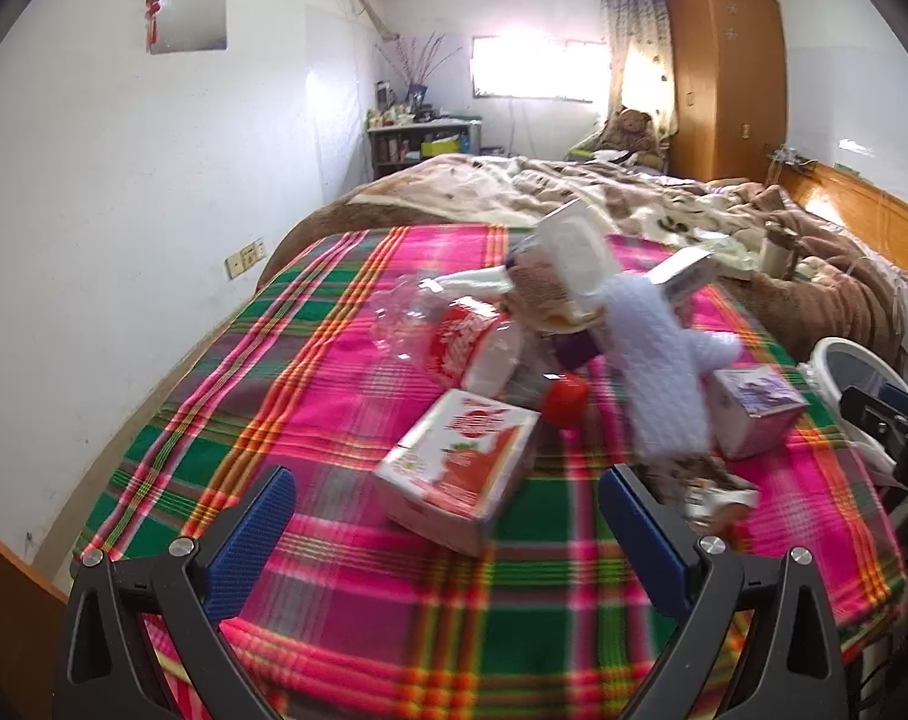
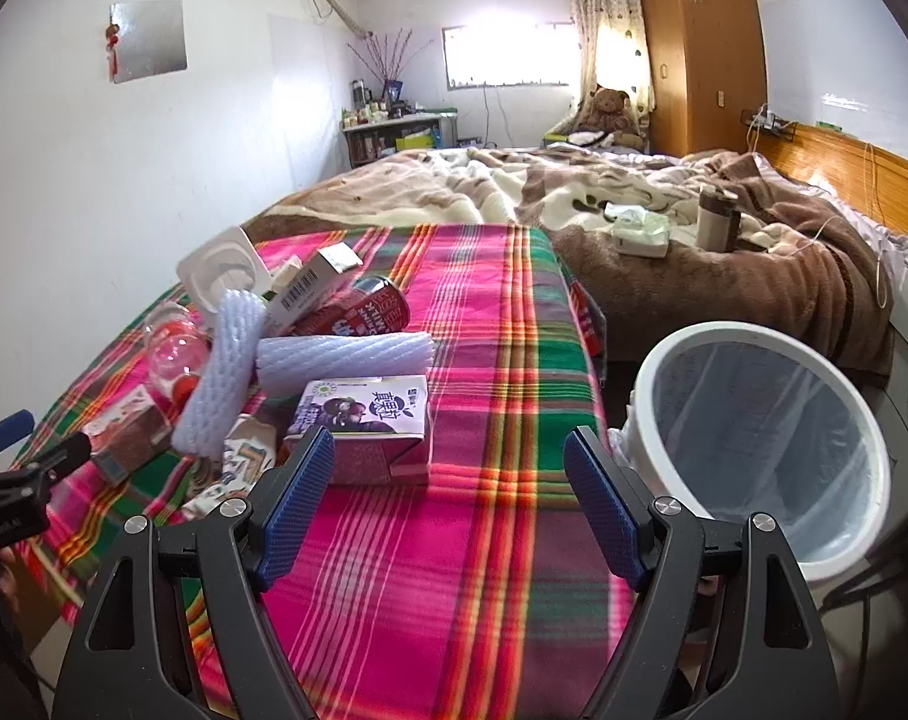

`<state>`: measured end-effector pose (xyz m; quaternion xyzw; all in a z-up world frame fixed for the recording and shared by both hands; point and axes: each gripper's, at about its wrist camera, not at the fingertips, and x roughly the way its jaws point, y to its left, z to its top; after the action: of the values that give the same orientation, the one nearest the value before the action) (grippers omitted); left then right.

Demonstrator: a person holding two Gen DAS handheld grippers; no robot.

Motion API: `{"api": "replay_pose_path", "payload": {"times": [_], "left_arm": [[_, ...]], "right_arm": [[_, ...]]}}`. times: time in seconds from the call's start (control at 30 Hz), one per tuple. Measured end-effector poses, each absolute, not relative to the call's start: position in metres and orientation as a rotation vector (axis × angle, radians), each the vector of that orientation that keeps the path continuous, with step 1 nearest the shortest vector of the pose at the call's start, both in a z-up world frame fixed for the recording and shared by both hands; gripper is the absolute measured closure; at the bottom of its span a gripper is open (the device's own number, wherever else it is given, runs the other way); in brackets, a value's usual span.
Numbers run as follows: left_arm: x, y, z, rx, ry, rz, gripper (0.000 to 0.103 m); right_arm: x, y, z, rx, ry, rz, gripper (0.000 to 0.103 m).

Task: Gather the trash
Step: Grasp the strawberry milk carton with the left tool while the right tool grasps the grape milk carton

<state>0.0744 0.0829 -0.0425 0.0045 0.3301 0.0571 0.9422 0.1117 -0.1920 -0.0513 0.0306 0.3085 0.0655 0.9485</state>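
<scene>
Purple milk carton [image 2: 364,420] reads 真果粒; barcode on white box [image 2: 307,294].

A heap of trash lay on the blanket [image 2: 454,540] spread over the near end of the bed [image 2: 754,276]. At the front of the heap sat a strawberry carton [image 1: 460,468], with a second carton [image 2: 364,426] to its right. A foam sleeve [image 2: 223,372] leaned between them. Behind it lay a can [image 2: 358,309], a small box [image 2: 310,288] and a tray [image 2: 220,264]; what seemed to be a crushed bottle [image 1: 406,318] lay to the left. The bin [image 2: 748,456] stood beside the bed, right of the blanket. Farther back on the bed rested a tissue pack [image 2: 640,234] and a flask [image 2: 715,219].
</scene>
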Motion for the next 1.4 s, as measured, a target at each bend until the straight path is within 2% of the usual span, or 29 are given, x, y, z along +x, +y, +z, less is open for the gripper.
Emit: {"api": "replay_pose_path", "payload": {"times": [0.6, 0.77, 0.83, 0.97, 1.13, 1.4], "left_arm": [[0.123, 0.107, -0.076, -0.045, 0.799, 0.047, 0.007], [0.132, 0.11, -0.081, -0.071, 0.82, 0.024, 0.012], [0.136, 0.112, -0.085, -0.093, 0.839, -0.007, 0.022], [0.138, 0.107, -0.088, -0.107, 0.845, -0.043, 0.029], [0.138, 0.099, -0.087, -0.117, 0.838, -0.079, 0.032], [0.138, 0.095, -0.084, -0.127, 0.833, -0.087, 0.032]], "right_arm": [[0.145, -0.143, -0.068, 0.021, 0.759, 0.22, 0.023], [0.145, -0.146, -0.071, -0.024, 0.779, 0.162, 0.023], [0.142, -0.153, -0.07, -0.042, 0.783, 0.129, 0.023], [0.133, -0.176, -0.071, -0.049, 0.784, 0.057, 0.023], [0.123, -0.204, -0.072, 0.014, 0.803, -0.037, 0.023], [0.144, -0.191, -0.057, 0.124, 0.742, 0.014, 0.023]]}}
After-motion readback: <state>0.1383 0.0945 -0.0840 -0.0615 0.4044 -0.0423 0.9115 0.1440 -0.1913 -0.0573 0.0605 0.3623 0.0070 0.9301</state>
